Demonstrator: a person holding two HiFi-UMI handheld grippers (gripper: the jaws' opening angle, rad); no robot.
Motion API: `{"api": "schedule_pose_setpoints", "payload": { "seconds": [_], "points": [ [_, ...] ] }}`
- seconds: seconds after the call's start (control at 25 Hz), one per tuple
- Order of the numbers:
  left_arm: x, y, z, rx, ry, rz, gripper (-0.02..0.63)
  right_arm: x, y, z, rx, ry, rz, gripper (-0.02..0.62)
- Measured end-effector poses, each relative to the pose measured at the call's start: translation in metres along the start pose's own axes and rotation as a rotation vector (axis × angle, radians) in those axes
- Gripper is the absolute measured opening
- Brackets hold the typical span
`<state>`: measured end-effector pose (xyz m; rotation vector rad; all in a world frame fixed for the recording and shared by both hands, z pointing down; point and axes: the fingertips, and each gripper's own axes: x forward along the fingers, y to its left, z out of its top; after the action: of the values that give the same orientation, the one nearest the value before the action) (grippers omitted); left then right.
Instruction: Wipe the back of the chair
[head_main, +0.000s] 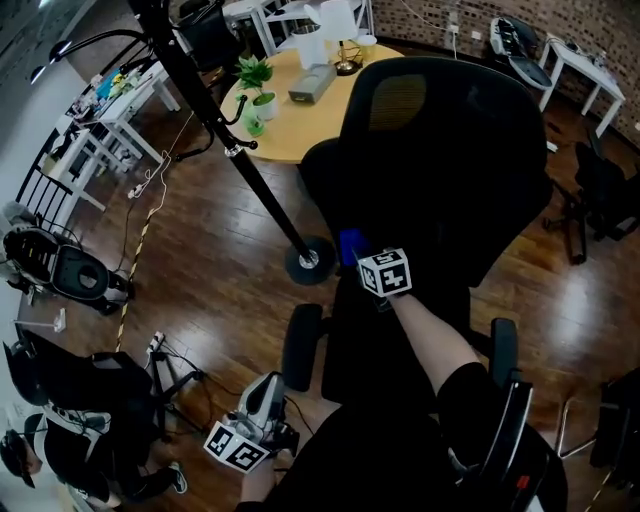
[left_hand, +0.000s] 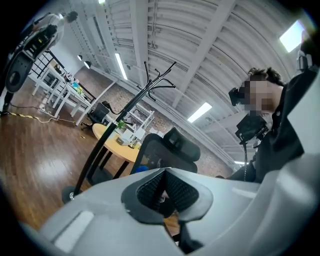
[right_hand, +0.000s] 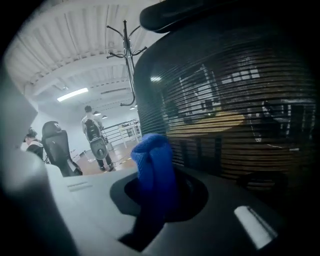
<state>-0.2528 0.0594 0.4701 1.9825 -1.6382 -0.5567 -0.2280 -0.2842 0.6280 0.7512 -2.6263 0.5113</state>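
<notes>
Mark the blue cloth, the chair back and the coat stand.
blue cloth (right_hand: 154, 165): right gripper view, its bunched middle.
chair back (head_main: 450, 180): head view, middle of the black mesh.
coat stand (head_main: 300, 270): head view, its round base.

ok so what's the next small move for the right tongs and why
Probably press the blue cloth onto the chair back and begin a stroke across it: the right tongs are shut on the cloth, close beside the back, though contact is unclear.
</notes>
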Motion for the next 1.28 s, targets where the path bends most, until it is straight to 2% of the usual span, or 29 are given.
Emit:
{"api": "schedule_pose_setpoints", "payload": {
  "seconds": [0.12, 0.24, 0.36, 0.52, 0.64, 0.8, 0.92, 1.0, 1.16, 1.28],
  "points": [
    [0.011, -0.003, -0.005, -0.001, 0.026, -0.039, 0.003, -0.031, -0.032, -0.009, 0.013, -0.015, -0.036, 0.040],
    [0.033, -0.008, -0.014, -0.004, 0.067, -0.103, 0.003, -0.073, -0.077, -0.026, 0.046, -0.033, -0.113, 0.040],
    [0.058, -0.017, -0.023, -0.003, 0.108, -0.168, 0.003, -0.123, -0.133, -0.045, 0.115, -0.047, -0.230, 0.040],
    [0.088, -0.035, -0.037, -0.003, 0.157, -0.246, 0.003, -0.198, -0.214, -0.075, 0.276, -0.067, -0.435, 0.040],
    [0.101, -0.047, -0.047, -0.011, 0.188, -0.287, 0.003, -0.231, -0.241, -0.086, 0.328, -0.067, -0.510, 0.040],
    [0.112, -0.058, -0.056, -0.013, 0.217, -0.321, 0.003, -0.241, -0.242, -0.081, 0.342, -0.101, -0.497, 0.040],
    [0.113, -0.054, -0.057, -0.014, 0.217, -0.324, 0.003, -0.241, -0.223, -0.075, 0.371, -0.164, -0.468, 0.040],
    [0.109, -0.041, -0.057, -0.019, 0.213, -0.301, 0.003, -0.222, -0.191, -0.081, 0.357, -0.165, -0.407, 0.040],
    [0.100, -0.015, -0.047, -0.031, 0.179, -0.240, 0.003, -0.156, -0.109, -0.104, 0.253, -0.061, -0.247, 0.040],
    [0.084, -0.004, -0.039, -0.030, 0.143, -0.199, 0.003, -0.102, -0.054, -0.107, 0.196, -0.004, -0.132, 0.040]
  ]
}}
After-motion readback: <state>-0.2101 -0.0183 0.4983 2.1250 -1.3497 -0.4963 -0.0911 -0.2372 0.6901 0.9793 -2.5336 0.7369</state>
